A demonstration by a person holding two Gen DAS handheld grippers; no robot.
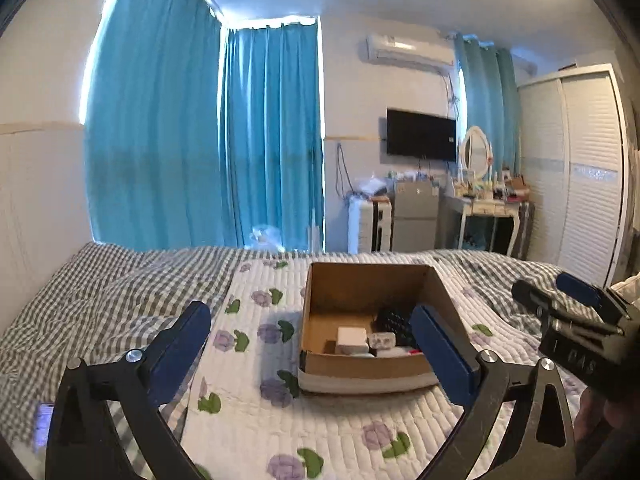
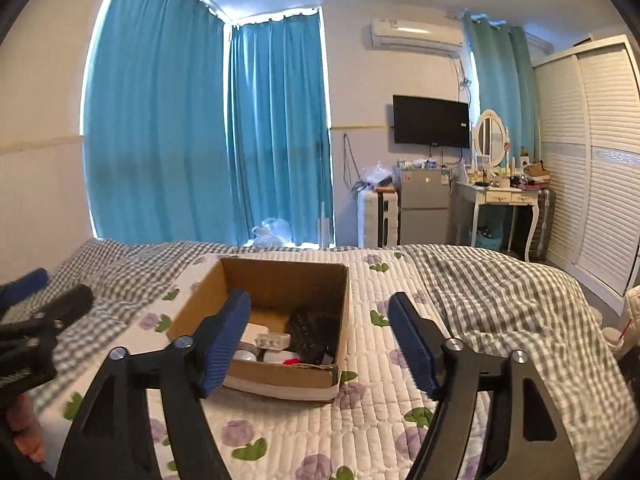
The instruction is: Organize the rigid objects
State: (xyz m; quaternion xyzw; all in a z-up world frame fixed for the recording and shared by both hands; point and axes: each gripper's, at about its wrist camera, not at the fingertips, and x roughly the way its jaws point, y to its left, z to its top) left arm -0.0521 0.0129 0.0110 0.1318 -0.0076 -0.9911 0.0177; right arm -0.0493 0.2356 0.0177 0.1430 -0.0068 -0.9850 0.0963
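Note:
An open cardboard box (image 1: pixel 360 284) sits on the white floral quilt (image 1: pixel 304 432) on the bed; it also shows in the right wrist view (image 2: pixel 280 280). Inside lie a white block (image 1: pixel 352 340), a black ribbed object (image 1: pixel 394 320), a small clear case (image 1: pixel 382 339) and something red. My left gripper (image 1: pixel 312 340) is open and empty, held above the quilt just before the box. My right gripper (image 2: pixel 318 332) is open and empty, its left finger (image 2: pixel 224 340) over the box's near left side. Each gripper shows at the edge of the other's view.
A grey checked blanket (image 2: pixel 500 292) covers the bed around the quilt. Blue curtains (image 1: pixel 200 140), a wall TV (image 1: pixel 420 134), a small fridge (image 2: pixel 424 208), a dressing table (image 2: pixel 504 200) and a white wardrobe (image 2: pixel 600 160) stand beyond the bed.

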